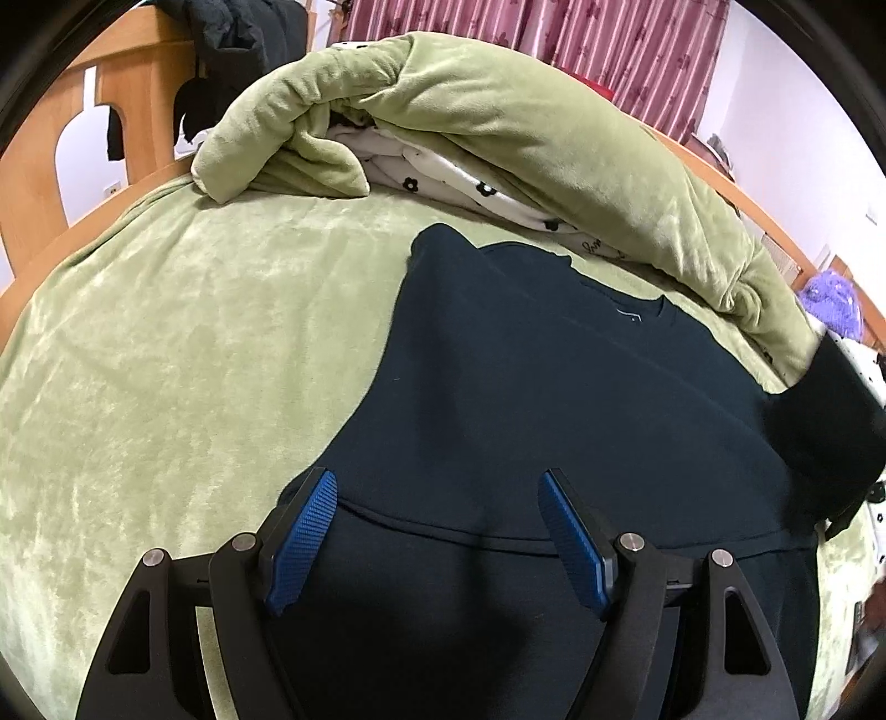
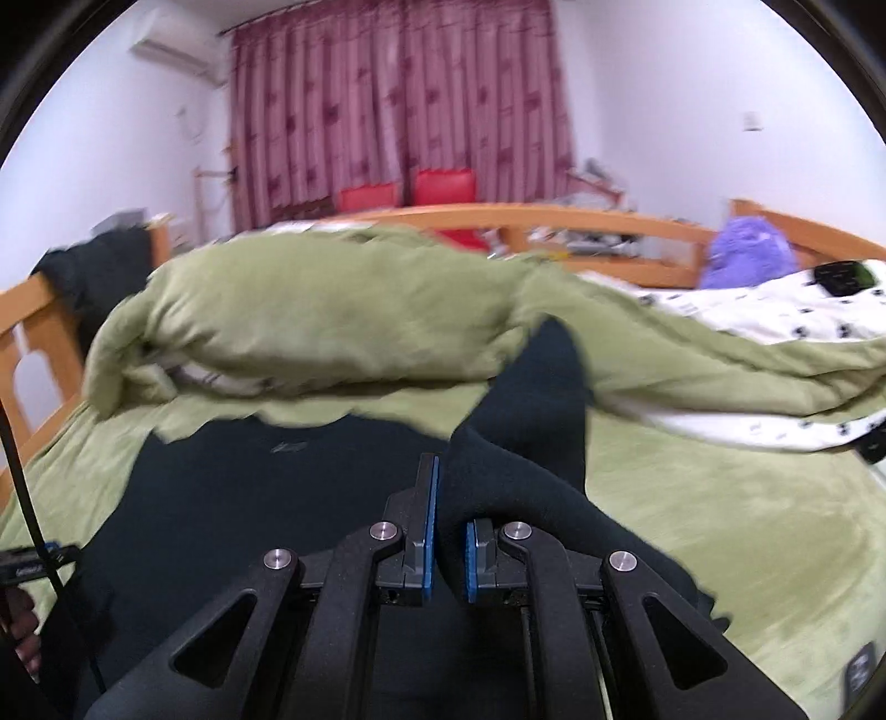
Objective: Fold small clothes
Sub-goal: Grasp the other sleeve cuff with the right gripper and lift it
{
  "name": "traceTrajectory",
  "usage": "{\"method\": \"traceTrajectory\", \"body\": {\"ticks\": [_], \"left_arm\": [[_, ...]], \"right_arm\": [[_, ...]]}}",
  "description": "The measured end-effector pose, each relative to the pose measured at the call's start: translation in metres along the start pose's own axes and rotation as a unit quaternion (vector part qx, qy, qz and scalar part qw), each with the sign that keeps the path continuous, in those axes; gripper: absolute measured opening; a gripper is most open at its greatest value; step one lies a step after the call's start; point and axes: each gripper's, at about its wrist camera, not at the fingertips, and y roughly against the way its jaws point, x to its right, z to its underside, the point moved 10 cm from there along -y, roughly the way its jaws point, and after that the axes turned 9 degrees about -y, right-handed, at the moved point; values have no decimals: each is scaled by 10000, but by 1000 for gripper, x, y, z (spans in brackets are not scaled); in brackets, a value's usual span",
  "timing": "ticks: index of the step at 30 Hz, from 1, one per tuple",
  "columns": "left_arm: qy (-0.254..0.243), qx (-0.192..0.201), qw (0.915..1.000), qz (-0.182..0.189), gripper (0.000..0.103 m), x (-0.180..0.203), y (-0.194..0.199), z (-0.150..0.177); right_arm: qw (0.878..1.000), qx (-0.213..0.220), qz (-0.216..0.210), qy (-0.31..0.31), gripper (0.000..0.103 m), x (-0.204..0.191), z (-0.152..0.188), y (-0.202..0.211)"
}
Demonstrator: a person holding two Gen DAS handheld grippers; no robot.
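Note:
A dark navy sweatshirt (image 1: 554, 387) lies flat on the green bedspread (image 1: 194, 360), collar toward the rolled quilt. My left gripper (image 1: 437, 482) hovers open just above its lower part, near the hem seam, with nothing between the blue pads (image 1: 304, 531). In the right wrist view my right gripper (image 2: 449, 498) is shut on a sleeve (image 2: 531, 443) of the sweatshirt (image 2: 249, 498). The sleeve is lifted off the bed and drapes over the right finger. That raised sleeve (image 1: 819, 432) shows as a dark fold at the right edge of the left wrist view.
A rolled green quilt (image 1: 498, 127) with white flowered lining lies across the bed behind the sweatshirt. A wooden bed frame (image 2: 581, 221) rings the mattress, with dark clothes (image 1: 238, 27) hung on it. A purple plush (image 2: 747, 255) and a black device (image 2: 841, 277) sit far right.

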Motion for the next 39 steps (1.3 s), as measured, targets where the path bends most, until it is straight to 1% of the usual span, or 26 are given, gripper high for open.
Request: {"method": "traceTrajectory", "body": {"ticks": [2,4,7,10,11,12,14,16,19,21,23,25,28,29,31,32,36,39], "left_arm": [[81,-9,10000,58,74,-4,0,-1],[165,-9,9998,122,74,-5,1,-4],[228,5,9996,173,74,-8,2,-5],[214,2,9996,189,74,-6,2,-3],[207,-10,9996,197,74,-5,1,-3],[196,-31,9996,203,74,-4,0,-2],[165,-70,9996,203,74,-3,-2,0],[149,-74,9997,188,74,-2,-3,0],[155,-82,9997,182,74,-1,-4,0],[145,-104,9997,158,74,-1,-6,1],[128,-133,9997,137,74,-1,-8,2],[111,-146,9998,119,74,-1,-10,2],[94,-164,9998,85,74,-1,-12,3],[95,-171,9998,77,74,-1,-12,3],[93,-192,9997,71,74,-1,-14,4],[86,-199,9997,64,74,-1,-14,5],[54,-210,9997,77,74,-1,-15,6],[65,-214,9997,94,74,-1,-14,6]], "right_arm": [[9996,-245,-110,49,8,-23,27,-13],[9989,-444,-130,71,8,-36,50,-26],[9966,-814,-90,87,8,-42,88,-49],[9938,-1098,-3,195,10,-43,115,-59],[9912,-1301,3,243,16,-42,126,-63],[9887,-1475,-18,271,25,-42,134,-66],[9819,-1862,-185,304,35,-40,149,-68],[9826,-1825,-178,296,35,-32,147,-60],[9844,-1733,-271,117,41,-16,135,-39],[9870,-1574,-333,-66,51,-1,121,-22],[9901,-1356,-229,-265,56,20,106,-6],[9920,-1178,-111,-446,56,41,92,7],[9935,-897,211,-661,58,70,77,20],[9926,-869,221,-816,59,80,76,23],[9899,-919,148,-1069,59,92,74,25],[9886,-894,176,-1198,59,100,73,27],[9839,-934,447,-1457,59,128,77,22],[9810,-1060,644,-1492,59,139,87,10]]}}
